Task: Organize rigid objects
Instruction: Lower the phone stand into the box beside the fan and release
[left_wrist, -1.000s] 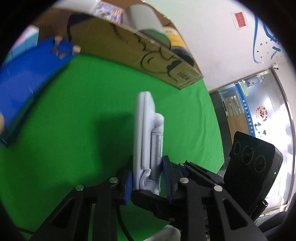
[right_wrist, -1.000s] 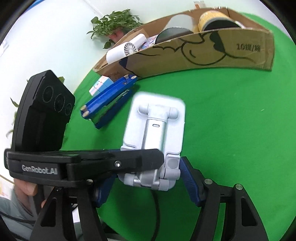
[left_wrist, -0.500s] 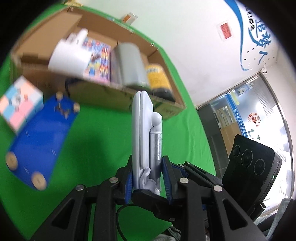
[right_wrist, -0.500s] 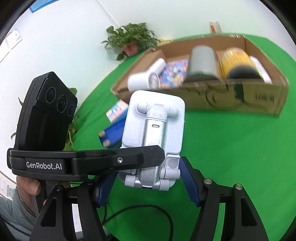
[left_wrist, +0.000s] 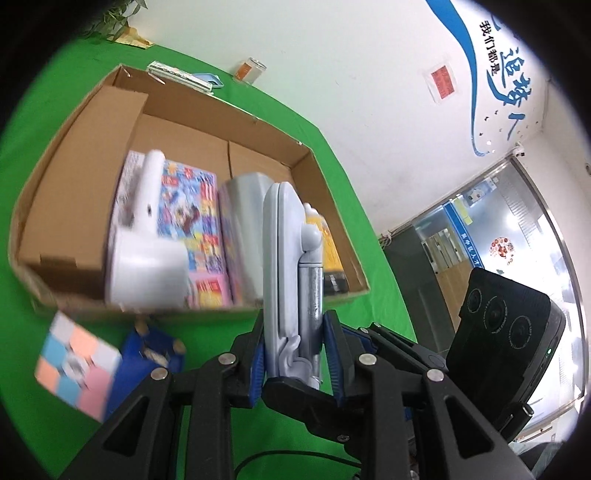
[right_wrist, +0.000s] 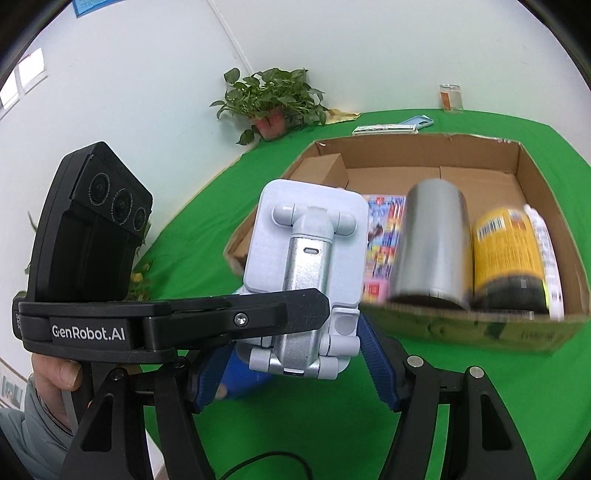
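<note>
A white and silver folding phone stand is held in the air in front of the open cardboard box, above the green cloth. My left gripper is shut on its thin sides, seen edge-on. In the right wrist view the stand shows its flat back, and my right gripper is shut across its lower width. The left gripper's black finger crosses in front of the stand there. The box holds a silver cylinder, a yellow can and a colourful booklet.
A white handheld fan lies in the box at the left. A pastel puzzle cube and a blue stapler sit on the cloth before the box. A potted plant, a jar and a phone lie beyond it.
Both grippers have risen with the stand and moved toward the box. The box's inside now shows from above, and the cube and stapler have slid to the lower left.
</note>
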